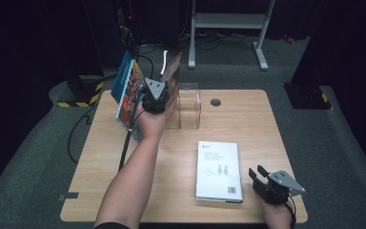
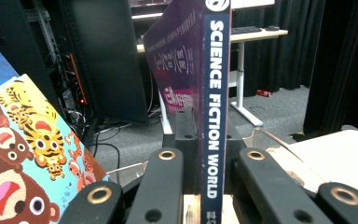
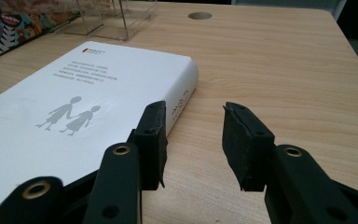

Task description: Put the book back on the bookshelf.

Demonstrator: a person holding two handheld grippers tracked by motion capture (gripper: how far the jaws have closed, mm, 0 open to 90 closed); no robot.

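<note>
- Spine of the purple book (image 2: 216, 93) reads "SCIENCE FICTION WORLD", white on dark blue; cover text too small to read.
- It stands upright, long axis vertical, lifted above the tabletop's (image 1: 248, 119) far left part, beside the clear acrylic box (image 1: 189, 106).
- Left gripper (image 1: 154, 98): fingers pinching its spine.
- Picture book (image 1: 126, 90) with cartoon tigers and bears leans just left.
- White book (image 1: 219, 171) lies flat, near right; two grey figures on its cover.
- Right gripper (image 3: 193, 142): fingers spread, nothing between, beside the white book.

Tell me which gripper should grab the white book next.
Right. The right gripper sits open beside the white book, jaws empty. The left gripper is shut on the Science Fiction World book by the clear holder.
</note>
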